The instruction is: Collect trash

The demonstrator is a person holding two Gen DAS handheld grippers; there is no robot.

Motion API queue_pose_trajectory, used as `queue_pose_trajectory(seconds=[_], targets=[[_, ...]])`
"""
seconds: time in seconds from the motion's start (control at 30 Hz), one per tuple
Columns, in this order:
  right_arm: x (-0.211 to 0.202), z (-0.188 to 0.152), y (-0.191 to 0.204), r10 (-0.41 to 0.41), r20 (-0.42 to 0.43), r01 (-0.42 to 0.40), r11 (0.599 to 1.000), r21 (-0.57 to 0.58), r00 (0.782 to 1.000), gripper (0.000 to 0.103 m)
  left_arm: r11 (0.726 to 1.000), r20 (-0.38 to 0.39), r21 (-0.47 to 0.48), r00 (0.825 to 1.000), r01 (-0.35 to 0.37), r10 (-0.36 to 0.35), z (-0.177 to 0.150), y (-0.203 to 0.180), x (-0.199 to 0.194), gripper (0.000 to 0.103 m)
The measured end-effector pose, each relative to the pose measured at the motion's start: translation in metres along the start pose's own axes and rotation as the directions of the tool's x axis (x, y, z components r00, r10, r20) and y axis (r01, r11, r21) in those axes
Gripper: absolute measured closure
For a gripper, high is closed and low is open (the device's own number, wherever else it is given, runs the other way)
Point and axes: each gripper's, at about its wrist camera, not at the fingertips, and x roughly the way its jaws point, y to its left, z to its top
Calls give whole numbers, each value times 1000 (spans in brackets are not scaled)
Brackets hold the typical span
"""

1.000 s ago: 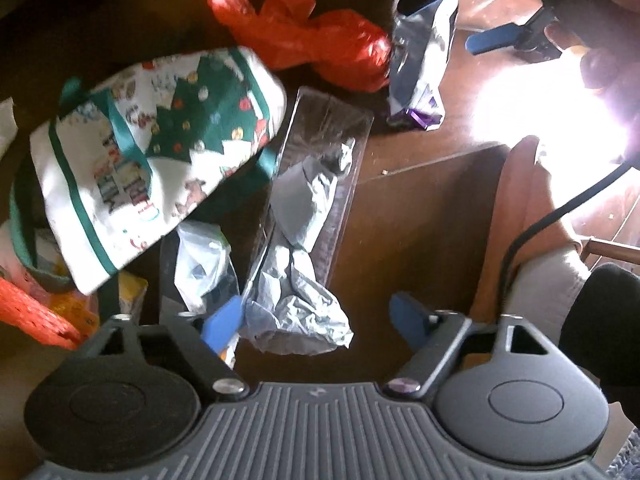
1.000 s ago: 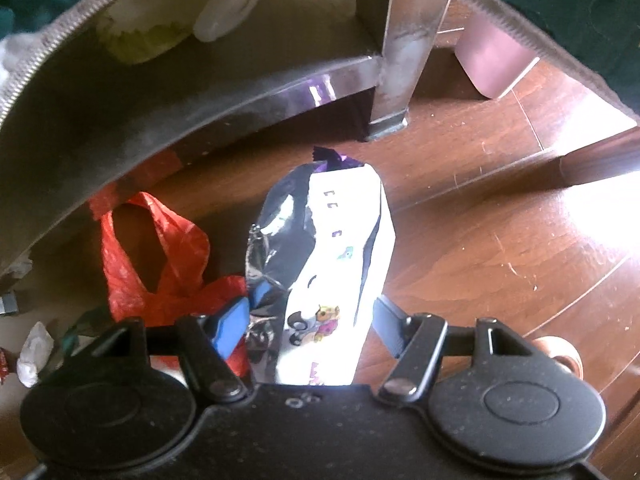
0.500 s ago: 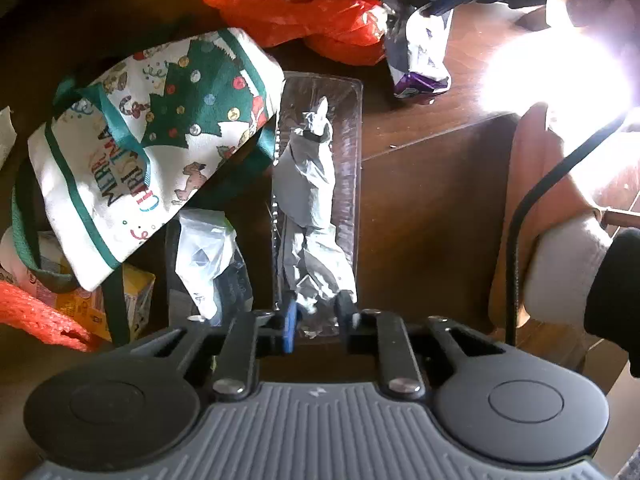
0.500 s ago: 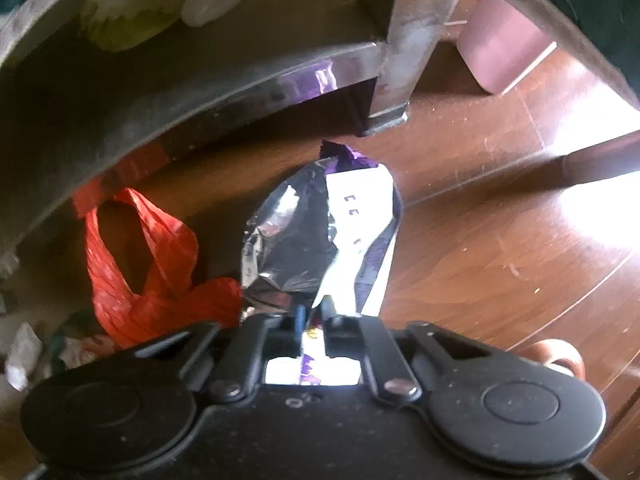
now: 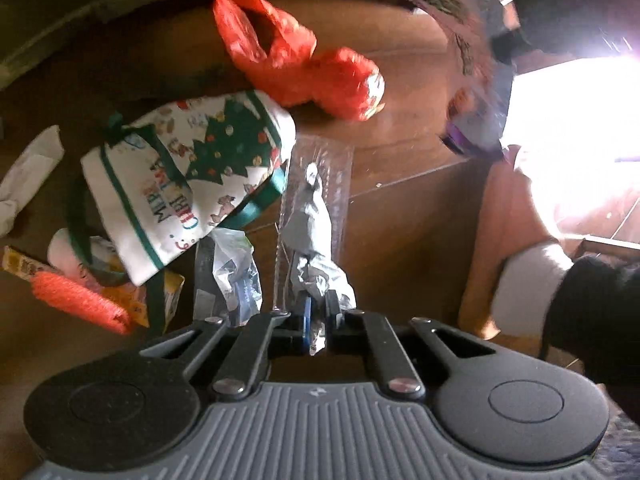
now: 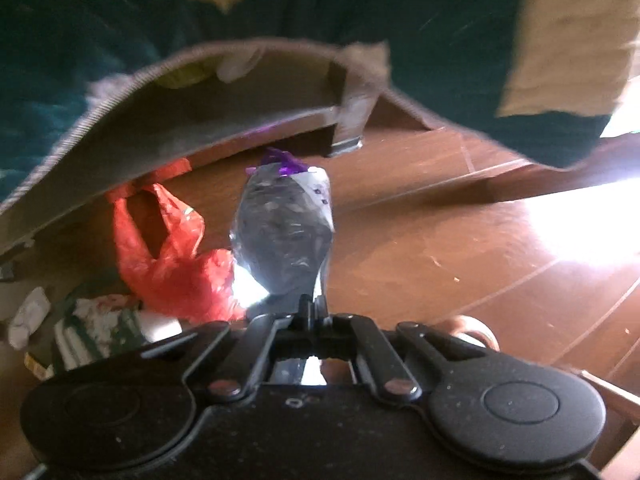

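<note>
My left gripper [image 5: 318,316] is shut on a crumpled grey paper [image 5: 310,236] that hangs from its pads above a clear plastic tray [image 5: 340,172] on the wooden floor. My right gripper [image 6: 312,312] is shut on a silver foil snack bag [image 6: 284,236] with a purple end, lifted off the floor. That same snack bag [image 5: 476,68] shows blurred at the upper right of the left wrist view. A red plastic bag [image 5: 296,68] lies on the floor beyond; the red plastic bag [image 6: 168,252] sits left of the foil bag in the right wrist view.
A Christmas-print tote [image 5: 188,184] lies left of the tray, with a clear plastic wrapper [image 5: 230,272], an orange net [image 5: 76,296] and a white paper wad [image 5: 28,176] around it. A sofa base and leg [image 6: 348,124] stand behind. A person's leg [image 5: 528,280] is at right.
Both grippers closed from wide open, the left on the grey paper, the right on the foil bag. Both then rose, lifting their items off the floor.
</note>
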Motion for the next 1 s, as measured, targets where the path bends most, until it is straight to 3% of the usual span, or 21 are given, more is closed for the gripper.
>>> queue_pose_trajectory(seconds=[0.27, 0.43, 0.53, 0.7, 0.87, 1.0], targets=[[-106, -35, -11, 46, 113, -42, 998, -38, 992, 103, 1000, 130, -28, 991, 11, -7, -13, -10, -84, 99], [-176, -59, -26, 76, 209, -67, 997, -49, 975, 103, 999, 250, -19, 968, 34, -28, -25, -30, -151, 99], [-198, -61, -31, 101, 233, -78, 991, -108, 967, 103, 998, 304, -37, 952, 58, -44, -35, -39, -174, 99], [-163, -50, -33, 112, 174, -73, 974, -216, 978, 87, 998, 342, -47, 939, 43, -24, -48, -37, -189, 99], [-103, -39, -17, 89, 111, -46, 937, -345, 990, 69, 993, 319, -97, 947, 65, -31, -49, -20, -171, 99], [-48, -25, 5, 47, 45, -19, 875, -485, 998, 67, 994, 296, -82, 954, 67, -40, -40, -16, -155, 99]])
